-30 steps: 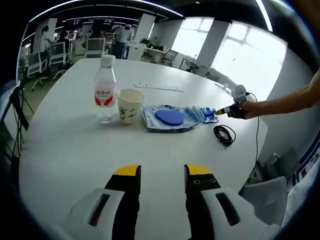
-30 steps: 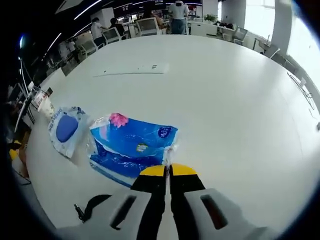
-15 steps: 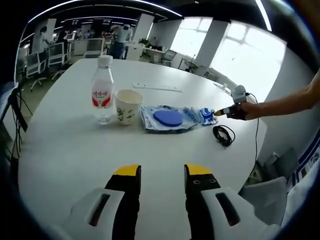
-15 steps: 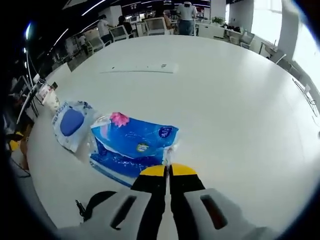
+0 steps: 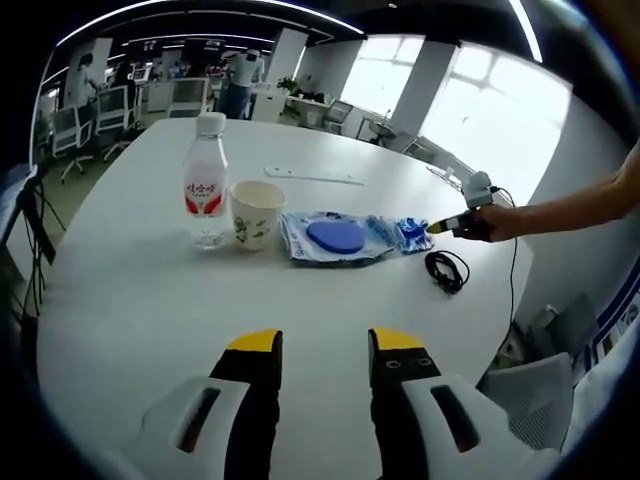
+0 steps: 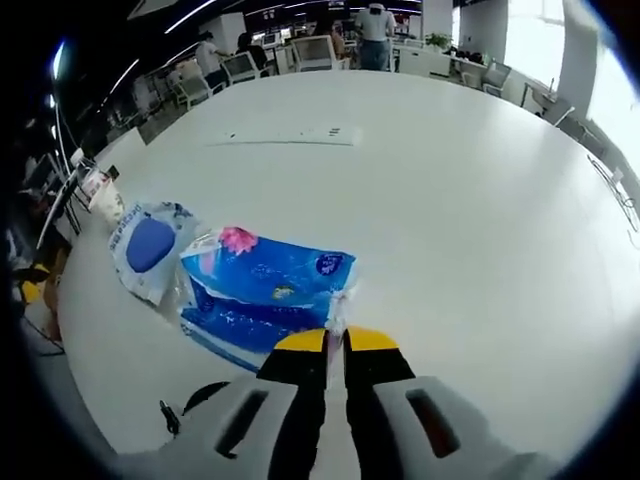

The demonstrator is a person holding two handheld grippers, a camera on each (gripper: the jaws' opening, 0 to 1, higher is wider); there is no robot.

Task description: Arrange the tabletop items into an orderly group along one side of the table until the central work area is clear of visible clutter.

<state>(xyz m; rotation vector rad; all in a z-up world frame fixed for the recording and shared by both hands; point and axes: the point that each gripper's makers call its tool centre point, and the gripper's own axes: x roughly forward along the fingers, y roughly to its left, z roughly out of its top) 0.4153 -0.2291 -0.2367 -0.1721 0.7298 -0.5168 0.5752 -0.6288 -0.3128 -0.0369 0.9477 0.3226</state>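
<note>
A clear water bottle (image 5: 205, 180), a paper cup (image 5: 257, 212) and a clear packet holding a blue disc (image 5: 335, 237) stand in a row on the white table (image 5: 140, 300). A blue tissue pack (image 5: 405, 232) lies just right of the packet. My right gripper (image 5: 445, 226), held by a person's hand, has that pack's corner pinched between its jaws. In the right gripper view the tissue pack (image 6: 265, 295) lies flat, its corner in my right gripper (image 6: 336, 340), with the disc packet (image 6: 150, 248) touching it on the left. My left gripper (image 5: 325, 345) hovers open over bare table.
A coiled black cable (image 5: 447, 268) lies near the table edge by the right gripper, and shows as the cable (image 6: 190, 405) beside the jaws. A thin white strip (image 6: 290, 138) lies farther across the table. Office chairs and people stand beyond it.
My right gripper has slid the tissue pack a little toward the disc packet, closing the gap between them. Its jaws look a touch wider apart. The left gripper has held still.
</note>
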